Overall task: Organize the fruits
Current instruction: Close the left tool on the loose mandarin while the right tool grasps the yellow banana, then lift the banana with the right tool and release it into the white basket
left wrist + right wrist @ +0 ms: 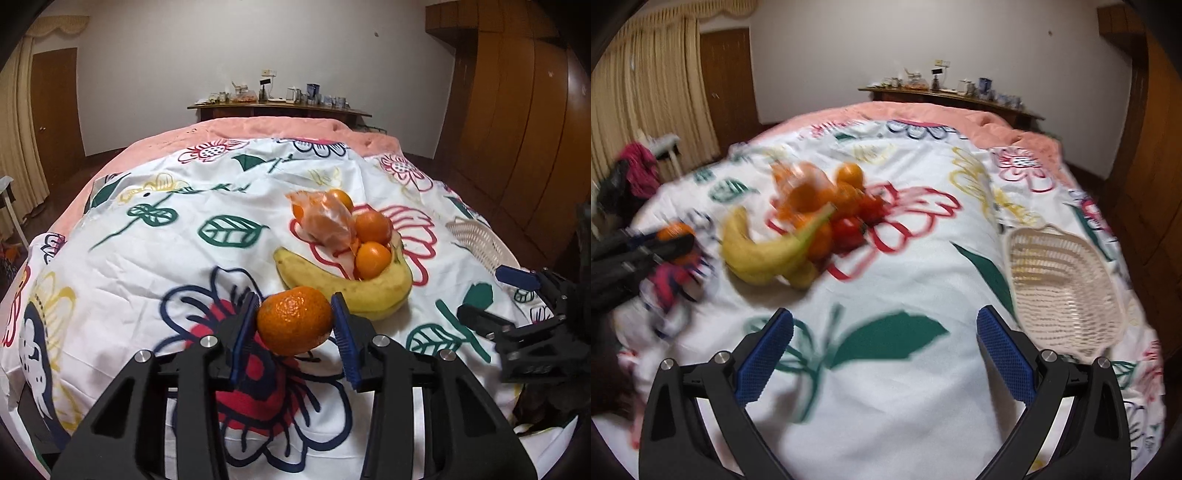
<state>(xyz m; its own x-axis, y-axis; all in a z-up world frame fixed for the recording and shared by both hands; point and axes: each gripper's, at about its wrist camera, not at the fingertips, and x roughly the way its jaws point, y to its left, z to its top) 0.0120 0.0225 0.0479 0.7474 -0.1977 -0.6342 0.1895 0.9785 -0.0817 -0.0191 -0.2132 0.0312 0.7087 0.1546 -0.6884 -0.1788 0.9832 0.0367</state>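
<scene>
My left gripper (295,314) is shut on an orange tangerine (294,320), held just above the flowered sheet. Beyond it lies a yellow banana (376,291) curled around more tangerines (373,225) and an orange plastic bag (325,218). In the right wrist view the same heap shows blurred: the banana (757,254), tangerines (809,195) and red fruits (849,230). My right gripper (884,332) stands open over bare sheet with nothing between its blue pads; it also shows at the right edge of the left wrist view (487,295). The left gripper with its tangerine (674,232) appears at far left.
A white woven basket (1067,291) rests on the bed's right side, its rim (476,236) visible in the left wrist view. The bed has a pink blanket (277,127) at the far end. A cluttered wooden headboard shelf (280,107) and wardrobes (517,110) stand beyond.
</scene>
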